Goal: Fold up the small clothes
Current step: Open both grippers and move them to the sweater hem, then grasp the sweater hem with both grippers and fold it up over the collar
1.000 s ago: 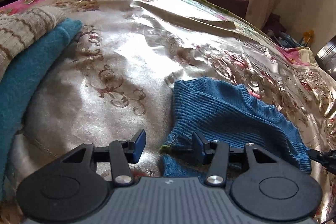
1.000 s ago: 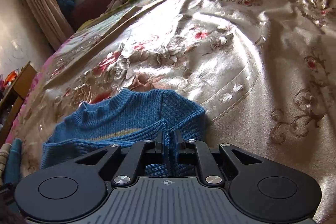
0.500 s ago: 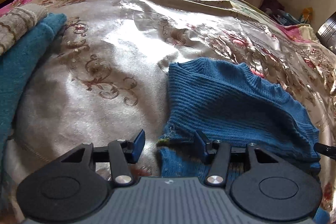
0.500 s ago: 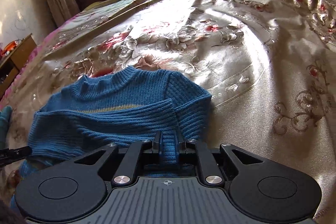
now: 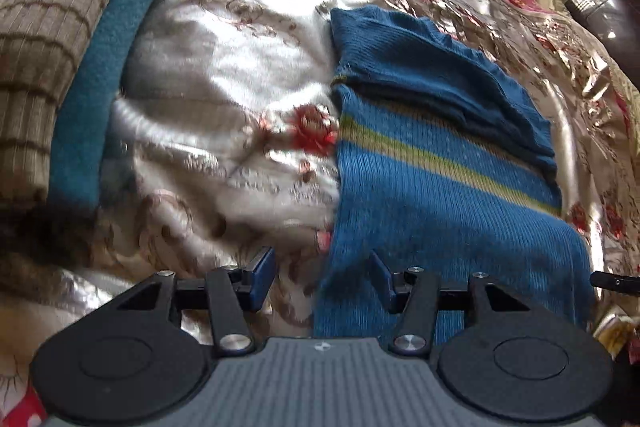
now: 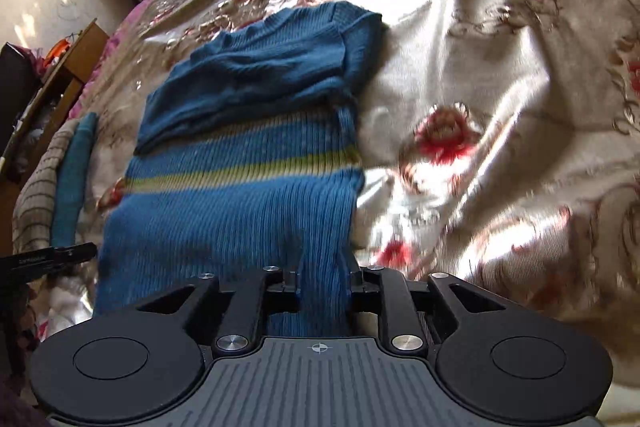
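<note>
Looking at a small blue sweater (image 5: 448,211) lying flat on a shiny floral bedspread (image 5: 224,67), with the top part folded down over itself at the far end and a yellow-green stripe (image 5: 440,159) showing just below that fold. Sitting roughly mid-bed, hem end nearest the cameras.

Left gripper (image 5: 322,277) hovering at the sweater's near left corner, jaws spread wide, not pinching anything. Left edge of the knit lying between the pads, far as can be told, but not squeezed.

Right gripper (image 6: 323,279) parked over the near right edge of the same sweater (image 6: 240,211), jaws having just been opening. Knit still lying in the gap, pads no longer pressing on it.

Sitting off to the far left: a stack with a beige striped knit (image 5: 44,39) on top of a teal garment (image 5: 108,75), well apart from the sweater.

Pretty blurry near the bottom, btw.
</note>
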`<state>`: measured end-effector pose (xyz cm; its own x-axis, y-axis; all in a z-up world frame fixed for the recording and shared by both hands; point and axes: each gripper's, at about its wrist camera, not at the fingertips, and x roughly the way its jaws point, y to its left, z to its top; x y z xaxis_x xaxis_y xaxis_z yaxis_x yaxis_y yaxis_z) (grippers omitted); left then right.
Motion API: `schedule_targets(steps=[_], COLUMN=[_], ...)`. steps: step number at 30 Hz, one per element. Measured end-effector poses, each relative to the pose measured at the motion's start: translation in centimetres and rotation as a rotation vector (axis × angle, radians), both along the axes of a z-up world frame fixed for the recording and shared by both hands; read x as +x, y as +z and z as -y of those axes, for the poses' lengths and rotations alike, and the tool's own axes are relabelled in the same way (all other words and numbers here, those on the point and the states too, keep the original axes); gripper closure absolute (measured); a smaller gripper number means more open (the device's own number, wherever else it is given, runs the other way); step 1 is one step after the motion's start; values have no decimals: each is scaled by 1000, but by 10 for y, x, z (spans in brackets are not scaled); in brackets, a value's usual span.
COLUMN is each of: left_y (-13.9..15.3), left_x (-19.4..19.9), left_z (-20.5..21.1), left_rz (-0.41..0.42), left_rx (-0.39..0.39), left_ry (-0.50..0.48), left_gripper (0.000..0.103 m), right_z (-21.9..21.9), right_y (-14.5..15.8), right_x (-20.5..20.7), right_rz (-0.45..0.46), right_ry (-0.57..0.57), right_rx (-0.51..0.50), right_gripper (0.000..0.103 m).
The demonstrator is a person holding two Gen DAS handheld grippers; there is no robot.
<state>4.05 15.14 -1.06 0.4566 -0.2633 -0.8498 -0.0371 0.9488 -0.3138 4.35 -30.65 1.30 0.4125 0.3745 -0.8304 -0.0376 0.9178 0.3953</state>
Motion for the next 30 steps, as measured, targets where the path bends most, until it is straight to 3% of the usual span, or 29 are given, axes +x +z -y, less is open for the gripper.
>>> schedule_targets(steps=[8,13,19,30], left_y=[-12,-15,-18,-20], left_x=[-23,-31,-34,-34], left_z=[18,22,16,5], left_rz=[-62,-88,-103,-119], left_rx=[44,33,-19,-55], left_ry=[-98,-152,-153,-131], left_gripper=[48,47,49,69], right_z=[-1,-4,-10,-10], right_y=[-2,-10,-23,-26], right_x=[-32,-39,-37,-36], right_rz=[-40,-82,-134,-167], right_ry=[36,49,74,72], right_rx=[-46,-45,-10,52], right_gripper=[75,75,75,73])
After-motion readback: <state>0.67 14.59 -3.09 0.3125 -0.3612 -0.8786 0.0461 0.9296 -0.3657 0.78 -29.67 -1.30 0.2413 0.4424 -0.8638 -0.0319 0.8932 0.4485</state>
